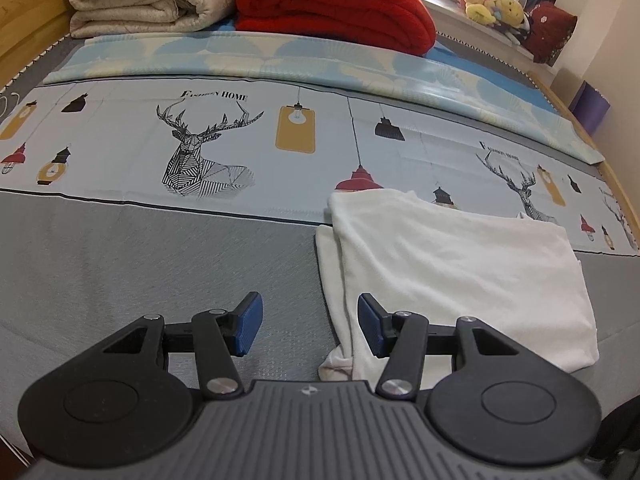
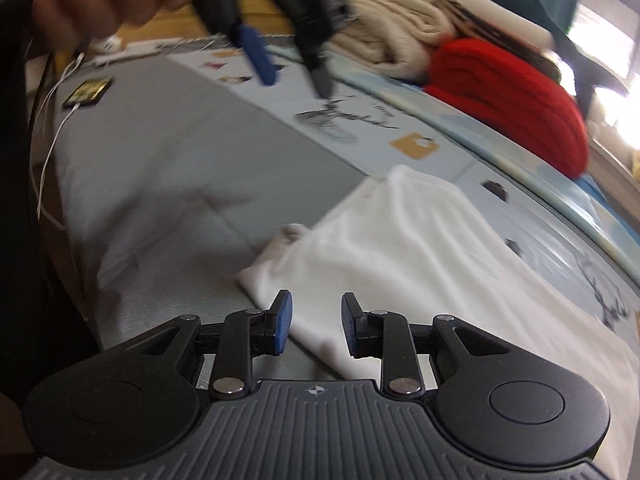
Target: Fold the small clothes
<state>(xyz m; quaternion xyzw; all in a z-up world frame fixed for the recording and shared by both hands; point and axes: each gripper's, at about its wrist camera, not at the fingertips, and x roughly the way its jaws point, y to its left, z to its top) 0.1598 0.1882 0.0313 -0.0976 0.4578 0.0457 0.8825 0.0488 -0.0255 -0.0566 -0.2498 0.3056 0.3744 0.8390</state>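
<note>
My left hand-held gripper is spread and holds nothing, hovering low over the bed at the near left edge of the white garment. Its right pad is over the cloth, its left pad over bare grey sheet. My right hand-held gripper is also spread and empty, with the near corner of the garment just ahead between the pads. That view is blurred, so I can't tell whether the pads touch the cloth.

The garment lies flat, partly folded, straddling the grey sheet and the printed cover. A narrow under-layer strip sticks out along its left edge.

Likely next step: another fold. Pinch both layers at the near corners, lift level, carry over evenly and align the edges before release. Tuck in the stray strip first.

The red blanket sits well apart at the back.
</note>
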